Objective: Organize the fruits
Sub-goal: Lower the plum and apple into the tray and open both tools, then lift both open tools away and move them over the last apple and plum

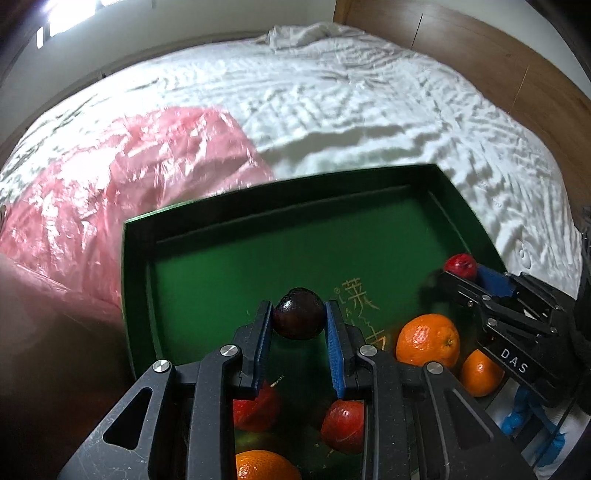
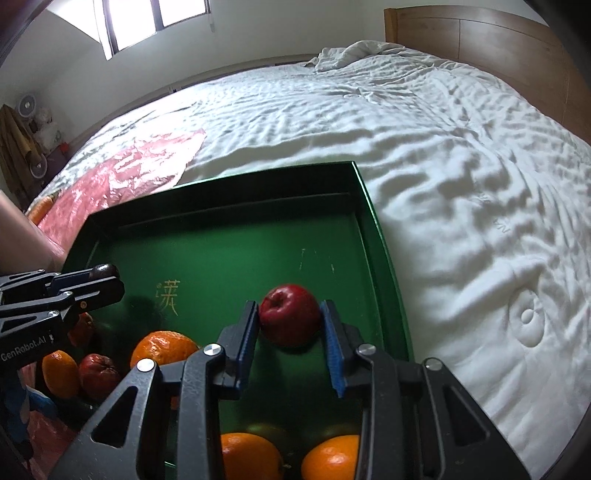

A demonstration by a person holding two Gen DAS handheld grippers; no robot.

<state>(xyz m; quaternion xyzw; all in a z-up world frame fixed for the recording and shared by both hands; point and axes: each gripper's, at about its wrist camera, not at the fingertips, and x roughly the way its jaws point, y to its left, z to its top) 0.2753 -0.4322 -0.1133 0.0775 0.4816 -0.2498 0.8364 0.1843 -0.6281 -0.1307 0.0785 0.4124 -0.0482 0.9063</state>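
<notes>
A green tray (image 1: 136,280) (image 2: 373,206) lies on the bed. My left gripper (image 1: 298,317) is shut on a dark plum (image 1: 299,314) above the tray's middle; it shows at the left of the right wrist view (image 2: 105,275). My right gripper (image 2: 290,317) is shut on a red apple (image 2: 290,314) near the tray's right wall; it also shows in the left wrist view (image 1: 461,273). Oranges (image 1: 428,339) (image 2: 164,349) and red apples (image 1: 343,424) (image 2: 98,374) lie in the tray's near part.
A pink plastic bag (image 1: 122,184) (image 2: 125,173) lies left of the tray on the white bedsheet (image 1: 369,110) (image 2: 461,184). A wooden headboard (image 2: 480,37) is at the far right. A window (image 2: 147,18) is on the far wall.
</notes>
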